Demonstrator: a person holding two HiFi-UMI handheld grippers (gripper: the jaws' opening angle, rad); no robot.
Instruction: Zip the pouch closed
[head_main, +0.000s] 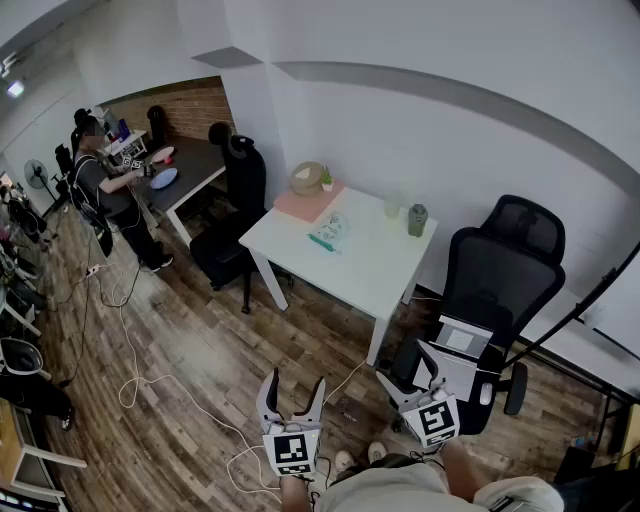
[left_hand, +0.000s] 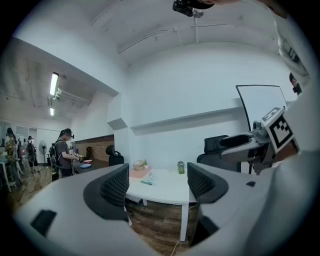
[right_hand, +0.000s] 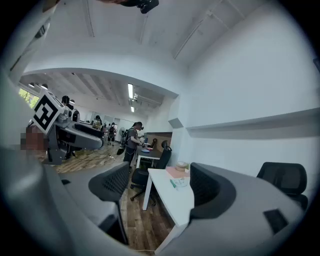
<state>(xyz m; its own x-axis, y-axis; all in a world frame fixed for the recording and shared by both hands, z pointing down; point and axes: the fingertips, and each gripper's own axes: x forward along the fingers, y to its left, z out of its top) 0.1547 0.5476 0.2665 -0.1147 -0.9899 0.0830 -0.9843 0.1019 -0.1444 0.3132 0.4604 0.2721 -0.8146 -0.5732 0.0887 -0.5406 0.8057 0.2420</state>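
Note:
A small pale pouch (head_main: 328, 233) with a teal zipper edge lies on the white table (head_main: 380, 270), far from both grippers. It shows small in the left gripper view (left_hand: 148, 181) and in the right gripper view (right_hand: 179, 183). My left gripper (head_main: 295, 385) is held level over the wooden floor, well short of the table, with its jaws wide apart and nothing between them (left_hand: 156, 186). My right gripper (head_main: 407, 365) is beside it, near the chair, also open and empty (right_hand: 157, 187).
On the table are a pink mat (head_main: 310, 203), a woven basket (head_main: 307, 178), a clear glass (head_main: 391, 206) and a green cup (head_main: 417, 220). One black office chair (head_main: 495, 290) stands right of the table, another (head_main: 235, 215) left of it. Cables (head_main: 150, 385) cross the floor. A person (head_main: 100, 185) works at a dark desk.

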